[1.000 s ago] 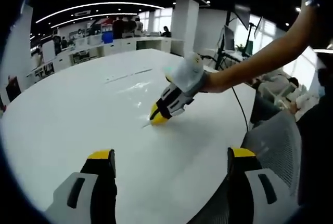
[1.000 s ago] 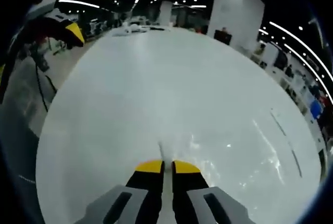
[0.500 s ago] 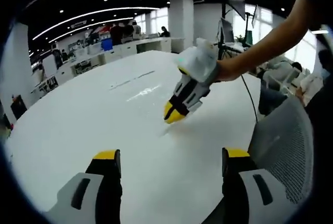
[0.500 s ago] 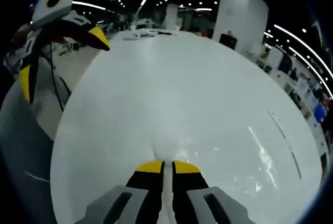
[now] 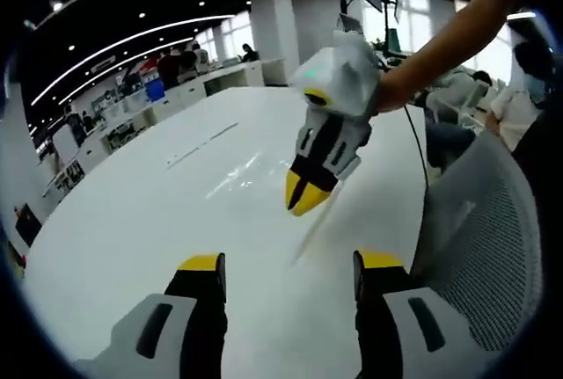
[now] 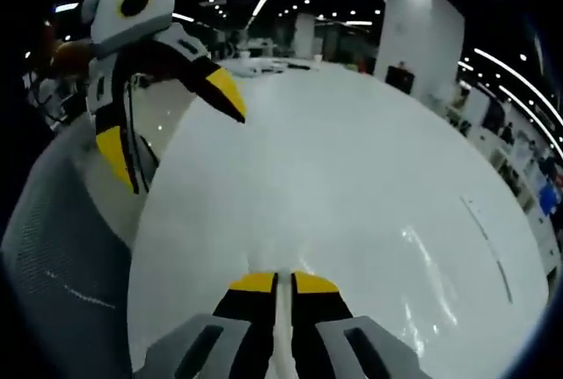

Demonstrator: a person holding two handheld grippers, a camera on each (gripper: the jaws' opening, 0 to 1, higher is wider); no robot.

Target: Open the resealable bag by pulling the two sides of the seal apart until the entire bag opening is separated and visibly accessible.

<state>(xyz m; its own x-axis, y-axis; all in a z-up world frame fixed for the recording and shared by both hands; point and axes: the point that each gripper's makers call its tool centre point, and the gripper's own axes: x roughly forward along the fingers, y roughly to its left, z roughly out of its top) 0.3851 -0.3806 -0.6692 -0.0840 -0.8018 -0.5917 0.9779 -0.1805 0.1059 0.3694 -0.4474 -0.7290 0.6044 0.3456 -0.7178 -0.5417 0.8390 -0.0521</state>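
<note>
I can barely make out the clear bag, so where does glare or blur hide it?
Left gripper view: ceiling lights glare off the white table, and the bag under the right gripper shows as a faint streak. Right gripper view: glare patches at right; bag edge between the jaws blurred.

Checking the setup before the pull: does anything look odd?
Nothing stands out. The right gripper is shut on the clear bag above the white table; the left gripper is open.

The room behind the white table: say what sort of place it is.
Probably a large open-plan office or lab. Rows of desks line the far side, recessed lights and light strips cross the dark ceiling, and a grey mesh office chair stands at the white table.
</note>
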